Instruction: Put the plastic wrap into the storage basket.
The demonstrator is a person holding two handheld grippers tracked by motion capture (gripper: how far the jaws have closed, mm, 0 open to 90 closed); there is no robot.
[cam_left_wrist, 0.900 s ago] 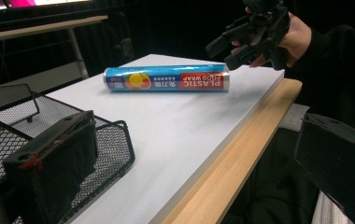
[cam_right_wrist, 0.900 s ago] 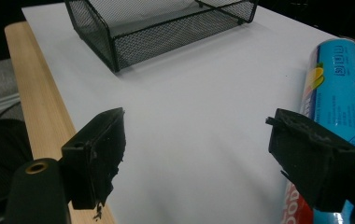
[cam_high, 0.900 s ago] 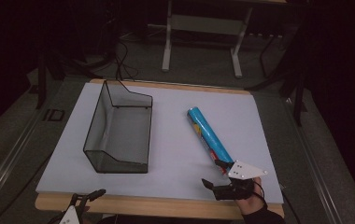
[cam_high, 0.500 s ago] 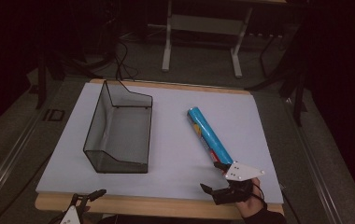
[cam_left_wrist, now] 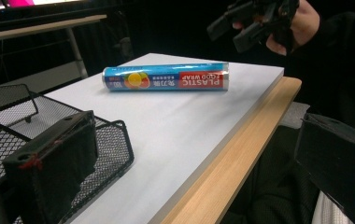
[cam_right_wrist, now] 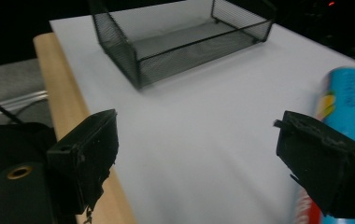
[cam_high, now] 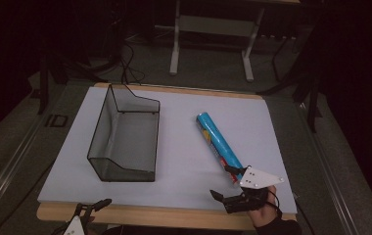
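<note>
Roll (cam_high: 218, 145) of plastic food wrap, blue, lying on its side on the white surface (cam_high: 184, 161); its near end sits just beside the far jaw of the right tongs (cam_high: 228, 182), not between the jaws.

Right tongs: held in a hand (cam_high: 265, 208) at the near right edge of the surface, jaws spread wide, nothing gripped. Grey three-cornered plate on top. In the right gripper view the jaws (cam_right_wrist: 203, 163) stand far apart over bare white surface, the roll (cam_right_wrist: 346, 100) just outside the right-hand jaw.

Left tongs (cam_high: 93, 205): low at the near left edge, beyond the wooden rim (cam_high: 150, 215); jaws parted in the left gripper view (cam_left_wrist: 189, 154), nothing between them.

Basket (cam_high: 125, 134): black wire mesh, open-topped, empty, on the surface ahead of the left tongs and well apart from the right tongs. The roll lies to its right, apart from it.

Beyond the surface: dark floor, grey metal frame legs (cam_high: 211, 29).
</note>
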